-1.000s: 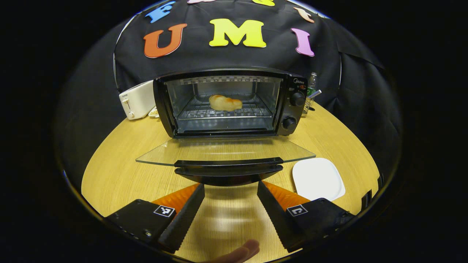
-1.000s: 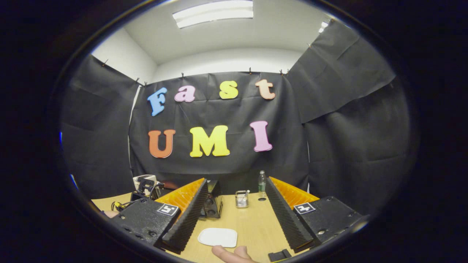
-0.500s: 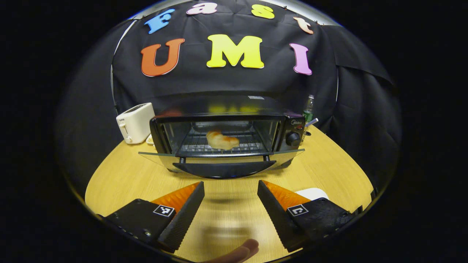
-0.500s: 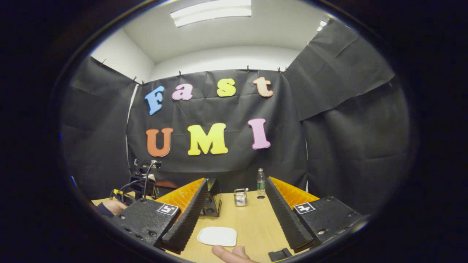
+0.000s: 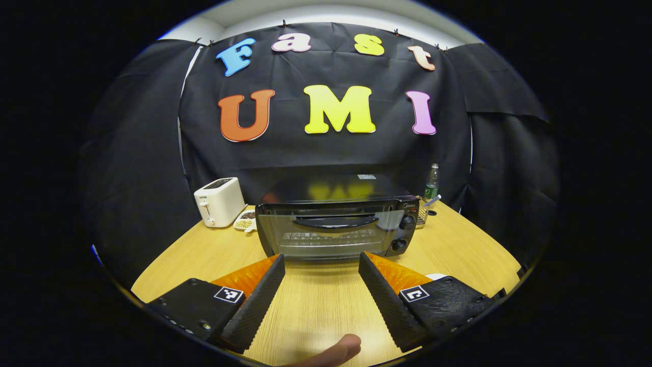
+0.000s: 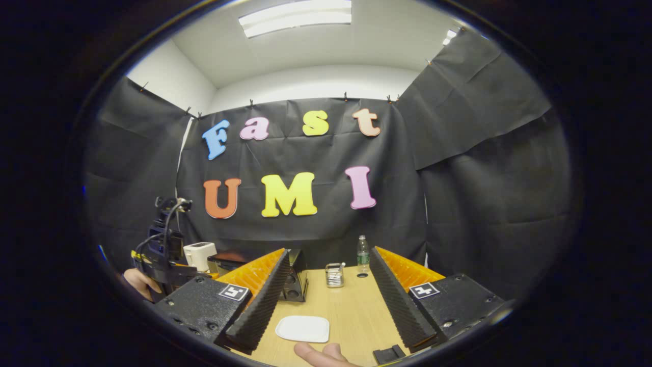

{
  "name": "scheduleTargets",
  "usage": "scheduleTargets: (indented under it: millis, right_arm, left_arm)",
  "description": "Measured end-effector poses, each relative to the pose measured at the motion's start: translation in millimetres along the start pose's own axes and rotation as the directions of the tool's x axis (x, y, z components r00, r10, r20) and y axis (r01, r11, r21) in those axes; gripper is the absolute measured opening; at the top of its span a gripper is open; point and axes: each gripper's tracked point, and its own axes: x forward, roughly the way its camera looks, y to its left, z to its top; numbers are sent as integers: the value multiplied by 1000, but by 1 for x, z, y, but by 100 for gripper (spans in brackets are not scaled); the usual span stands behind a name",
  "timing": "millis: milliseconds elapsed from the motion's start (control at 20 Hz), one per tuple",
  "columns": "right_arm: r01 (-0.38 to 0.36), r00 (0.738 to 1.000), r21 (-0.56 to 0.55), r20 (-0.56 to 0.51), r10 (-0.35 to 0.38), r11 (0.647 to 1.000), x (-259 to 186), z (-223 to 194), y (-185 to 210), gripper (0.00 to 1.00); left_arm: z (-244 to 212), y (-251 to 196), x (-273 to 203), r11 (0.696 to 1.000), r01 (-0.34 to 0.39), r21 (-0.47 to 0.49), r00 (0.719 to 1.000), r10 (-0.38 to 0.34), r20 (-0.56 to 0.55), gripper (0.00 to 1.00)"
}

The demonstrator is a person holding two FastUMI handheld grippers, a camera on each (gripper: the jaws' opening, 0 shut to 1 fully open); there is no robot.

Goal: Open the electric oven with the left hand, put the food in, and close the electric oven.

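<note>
Left gripper view | oven (image 5: 336,224) at 12 o'clock, door closed | your left gripper (image 5: 318,295) and right gripper (image 6: 328,300) released, empty | task looks complete

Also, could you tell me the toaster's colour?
White toaster, clearest in the left gripper view.

oven (image 5: 336,224): glossy black, glass door | table (image 5: 458,250): matt wood | plate (image 6: 303,329): smooth white
</note>
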Motion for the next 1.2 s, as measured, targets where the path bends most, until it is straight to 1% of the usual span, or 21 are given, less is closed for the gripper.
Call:
scheduleTargets:
  millis: [150,300,450,550,750,850,1000,1050,1100,1150,1200]
  right_arm:
    - [-1,1000,0,5,1,1000,-3,3,2,95]
    - [-2,1000,-2,7,2,1000,-6,4,3,95]
    - [-2,1000,-7,11,2,1000,-8,6,4,95]
    - [-3,1000,-9,10,4,1000,-11,7,4,95]
    - [-13,1000,-19,4,13,1000,-16,5,6,95]
    - [-15,1000,-22,8,15,1000,-18,6,7,95]
    - [-17,1000,-21,5,17,1000,-17,5,8,95]
    - [-19,1000,-20,-2,19,1000,-16,2,9,95]
    - [-22,1000,-21,-9,22,1000,-15,1,10,95]
    - [-27,1000,-24,-16,26,999,-15,-1,13,95]
    - [-31,999,-30,-23,30,999,-15,-2,16,95]
  left_arm:
    - [16,-2,-34,1000,6,-1,998,-6,56,95]
    - [35,-4,-68,1000,-3,0,992,3,125,95]
    - [51,-14,-100,1000,20,3,984,-20,176,95]
    - [60,-16,-117,1000,14,20,978,-18,206,95]
    - [69,-19,-145,999,-11,44,970,0,245,95]
    - [69,-19,-155,999,-23,39,967,13,254,95]
    - [64,-25,-169,999,-2,38,961,-8,276,95]
    - [62,-24,-172,999,-5,35,961,-5,278,95]
    - [61,-22,-174,999,-13,36,960,2,281,100]
    - [60,-21,-176,999,-18,41,959,6,282,95]
    - [60,-18,-177,999,-32,37,958,20,286,95]
